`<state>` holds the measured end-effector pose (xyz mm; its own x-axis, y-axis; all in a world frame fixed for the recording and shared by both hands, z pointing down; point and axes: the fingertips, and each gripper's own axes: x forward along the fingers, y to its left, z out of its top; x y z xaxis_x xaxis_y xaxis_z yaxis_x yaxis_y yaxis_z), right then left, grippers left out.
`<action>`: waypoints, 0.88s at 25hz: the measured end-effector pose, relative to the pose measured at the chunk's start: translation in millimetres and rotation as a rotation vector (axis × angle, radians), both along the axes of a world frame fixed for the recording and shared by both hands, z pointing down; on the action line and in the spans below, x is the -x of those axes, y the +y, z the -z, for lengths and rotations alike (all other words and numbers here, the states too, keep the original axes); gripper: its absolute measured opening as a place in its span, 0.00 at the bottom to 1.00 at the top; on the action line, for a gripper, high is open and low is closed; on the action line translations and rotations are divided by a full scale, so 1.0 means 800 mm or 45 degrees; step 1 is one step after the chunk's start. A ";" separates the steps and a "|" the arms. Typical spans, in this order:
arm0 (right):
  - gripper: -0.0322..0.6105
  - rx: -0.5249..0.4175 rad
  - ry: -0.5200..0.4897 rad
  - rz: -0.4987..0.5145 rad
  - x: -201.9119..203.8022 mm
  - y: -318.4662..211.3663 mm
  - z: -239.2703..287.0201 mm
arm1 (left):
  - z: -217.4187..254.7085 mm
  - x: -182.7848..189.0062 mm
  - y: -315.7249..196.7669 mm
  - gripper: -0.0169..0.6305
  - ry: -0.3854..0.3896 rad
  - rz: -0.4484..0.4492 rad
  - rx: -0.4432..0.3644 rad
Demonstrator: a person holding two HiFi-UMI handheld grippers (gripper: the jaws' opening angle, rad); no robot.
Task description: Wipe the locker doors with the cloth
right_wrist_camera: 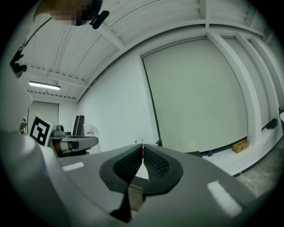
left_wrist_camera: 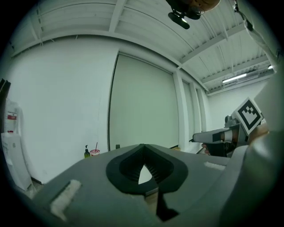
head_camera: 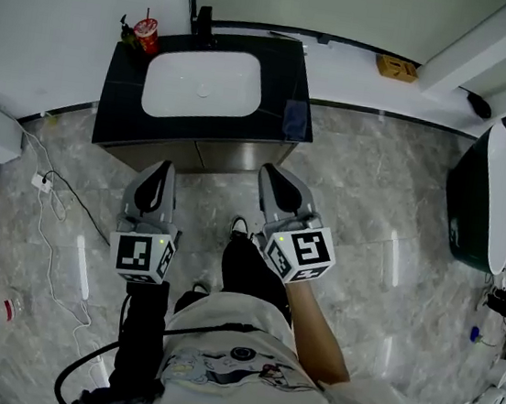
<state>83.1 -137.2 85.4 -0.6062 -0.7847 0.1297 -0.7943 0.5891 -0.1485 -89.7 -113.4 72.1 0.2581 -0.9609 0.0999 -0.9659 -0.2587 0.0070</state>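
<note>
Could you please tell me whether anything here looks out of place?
A white cable trails loose across the floor from a power strip, and a bottle seems to lie on its side nearby.

No legible txt/nos. anywhere; marker cubes [head_camera: 142, 257] carry only b/w square codes, red label [left_wrist_camera: 11, 116] too small.
</note>
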 end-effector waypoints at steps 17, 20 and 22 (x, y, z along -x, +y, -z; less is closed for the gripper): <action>0.13 0.472 0.172 -0.089 -0.121 -0.243 -0.201 | -0.031 -0.041 -0.186 0.03 -0.040 0.036 0.117; 0.20 0.661 0.277 -0.098 -0.146 -0.282 -0.282 | -0.046 -0.041 -0.195 0.03 -0.062 0.028 0.182; 0.26 0.783 0.319 -0.099 -0.160 -0.301 -0.329 | -0.060 -0.037 -0.194 0.03 -0.078 0.034 0.223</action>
